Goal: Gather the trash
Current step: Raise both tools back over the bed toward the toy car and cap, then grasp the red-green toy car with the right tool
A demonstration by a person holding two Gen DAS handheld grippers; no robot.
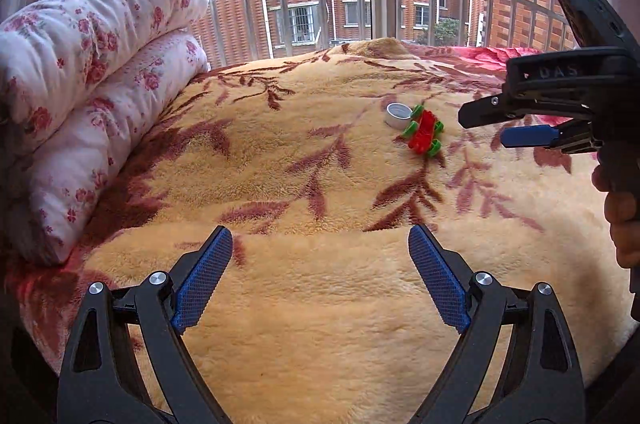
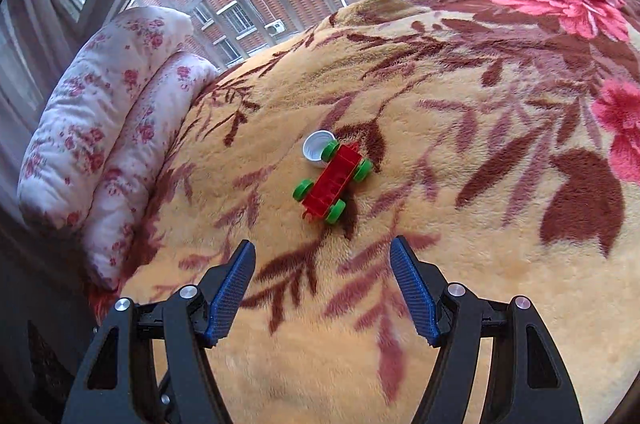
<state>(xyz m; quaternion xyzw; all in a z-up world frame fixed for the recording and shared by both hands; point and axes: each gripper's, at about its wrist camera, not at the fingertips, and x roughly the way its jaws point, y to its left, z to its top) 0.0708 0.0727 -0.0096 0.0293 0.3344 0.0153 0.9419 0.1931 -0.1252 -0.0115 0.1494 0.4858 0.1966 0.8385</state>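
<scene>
Two items lie mid-bed: white cap touching the toy car. Right tool gapes empty, left tool too. Best approach: descend on the cap alone, avoiding the car.

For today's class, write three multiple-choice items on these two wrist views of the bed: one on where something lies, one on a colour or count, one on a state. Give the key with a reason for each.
1. Where does the white cap lie?
A. Against one end of the toy car
B. On the folded quilt
C. Between the right tool's fingers

2. What colour are the toy car's wheels?
A. Blue
B. Green
C. Yellow

3. How does the right tool stand?
A. Shut on the cap
B. Shut on the toy car
C. Open, holding nothing

Key:
1 A, the cap touches the car's far end on the blanket.
2 B, four green wheels flank the red body.
3 C, only blanket shows between its spread fingers.
</scene>
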